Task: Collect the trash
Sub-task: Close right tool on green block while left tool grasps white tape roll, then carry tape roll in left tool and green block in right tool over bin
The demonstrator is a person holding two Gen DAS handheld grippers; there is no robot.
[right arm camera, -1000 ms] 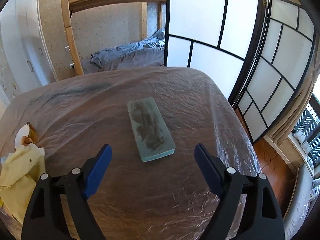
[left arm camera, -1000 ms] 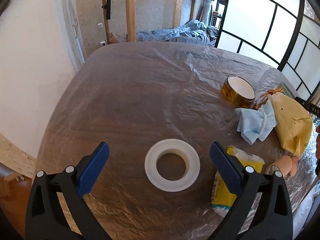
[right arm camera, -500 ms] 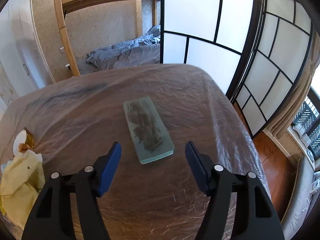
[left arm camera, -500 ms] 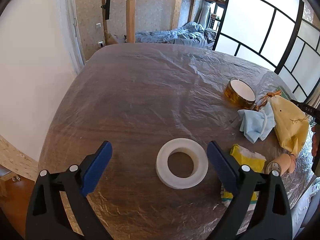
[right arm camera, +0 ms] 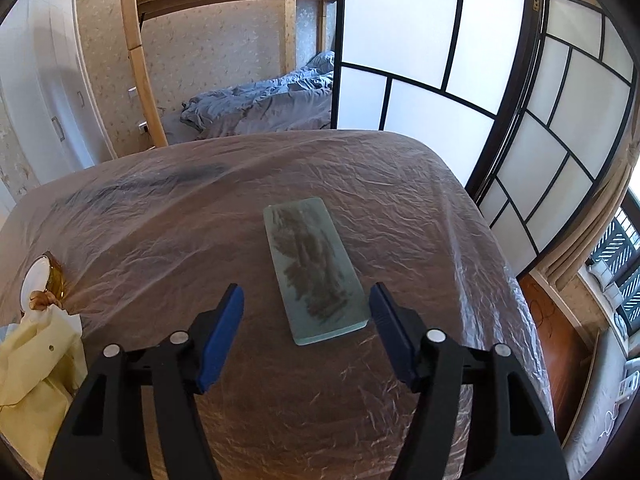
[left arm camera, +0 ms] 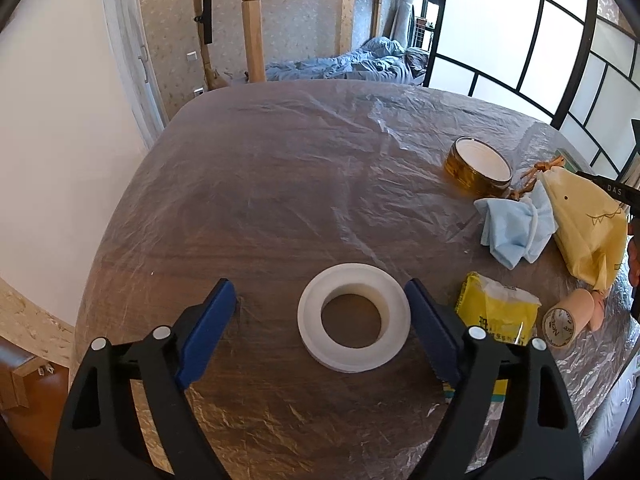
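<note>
A white tape ring lies flat on the plastic-covered table. My left gripper straddles it with its jaws closing. The right pad is at the ring's edge, the left pad stands well clear. A pale green flat block with dark smears lies in front of my right gripper. Its near end sits between the closing jaws, with a gap on each side. A yellow tissue pack, a crumpled blue cloth and a beige tape roll lie to the ring's right.
A yellow drawstring bag, also the yellow bag, and an amber round tin sit at the table's right side. Wrinkled film covers the table top. A bed and sliding screens stand beyond the far edge.
Both grippers' jaws have narrowed. The left fingers now stand closer around the white ring, the right fingers closer around the near end of the green block. Neither hand has shifted much.
</note>
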